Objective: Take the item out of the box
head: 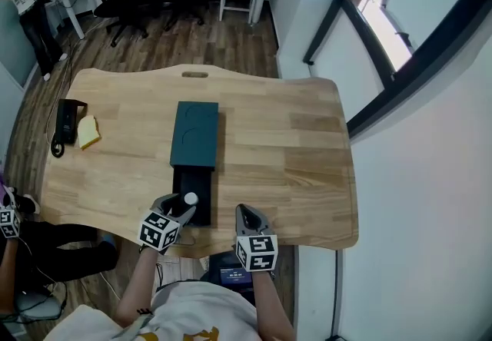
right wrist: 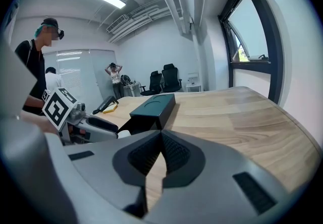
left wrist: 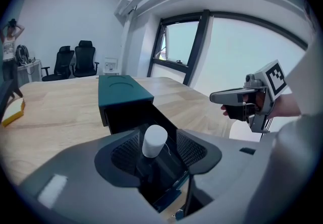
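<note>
Jaws of left gripper [left wrist: 159, 150] apart, white-capped item [left wrist: 154, 140] standing between.

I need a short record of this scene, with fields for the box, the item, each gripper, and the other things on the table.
box: dark teal sleeve on the wooden table, with its black tray pulled out toward the person
item: white-capped item, dark body, upright at the tray's near end
left gripper: jaws apart, the item between them, pads not pressing on it
right gripper: jaws together, nothing held, to the right of the tray
others: yellow block and black device near the table's left edge
</note>
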A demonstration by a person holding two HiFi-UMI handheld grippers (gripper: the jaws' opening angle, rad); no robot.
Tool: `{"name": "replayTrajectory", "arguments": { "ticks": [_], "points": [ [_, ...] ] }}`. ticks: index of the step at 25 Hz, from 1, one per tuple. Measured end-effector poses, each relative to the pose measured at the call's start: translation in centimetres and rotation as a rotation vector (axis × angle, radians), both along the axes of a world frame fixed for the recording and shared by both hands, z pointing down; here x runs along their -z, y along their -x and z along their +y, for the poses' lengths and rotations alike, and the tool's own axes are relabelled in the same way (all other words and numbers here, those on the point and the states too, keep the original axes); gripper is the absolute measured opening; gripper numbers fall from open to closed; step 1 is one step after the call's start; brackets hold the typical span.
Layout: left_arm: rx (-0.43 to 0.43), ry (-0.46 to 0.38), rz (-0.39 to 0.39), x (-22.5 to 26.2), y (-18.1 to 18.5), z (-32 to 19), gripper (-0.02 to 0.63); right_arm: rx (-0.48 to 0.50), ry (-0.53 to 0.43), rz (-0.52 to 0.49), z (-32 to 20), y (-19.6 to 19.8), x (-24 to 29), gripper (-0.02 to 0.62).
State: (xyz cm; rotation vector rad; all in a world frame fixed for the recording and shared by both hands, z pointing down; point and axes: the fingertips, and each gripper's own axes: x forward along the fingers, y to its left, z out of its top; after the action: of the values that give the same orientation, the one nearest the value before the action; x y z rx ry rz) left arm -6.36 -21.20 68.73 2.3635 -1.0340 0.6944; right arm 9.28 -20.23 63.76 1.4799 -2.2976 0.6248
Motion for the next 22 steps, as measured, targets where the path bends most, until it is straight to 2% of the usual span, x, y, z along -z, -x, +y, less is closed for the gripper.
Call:
{"name": "replayTrajectory", "arguments": {
  "ticks": [3, 11, 22],
  "points": [
    [-0.037, 0.007, -0.044, -0.7, -0.2, -0.1, 0.229, -0.017, 0.009, 0.002, -0.5, -0.7, -0.3, 0.006],
    [-0.126, 0.004, -0.150, -1.8, -0.6, -0.6, 0.230, -0.025, 0.026, -0.002, -1.5, -0.8, -0.9, 0.006],
    [-0.180, 0.025, -0.239, -3.2, -1.1, -0.5, 0.229, -0.043, 0.057, -0.053, -1.6, -1.0, -1.4, 0.006]
  ]
}}
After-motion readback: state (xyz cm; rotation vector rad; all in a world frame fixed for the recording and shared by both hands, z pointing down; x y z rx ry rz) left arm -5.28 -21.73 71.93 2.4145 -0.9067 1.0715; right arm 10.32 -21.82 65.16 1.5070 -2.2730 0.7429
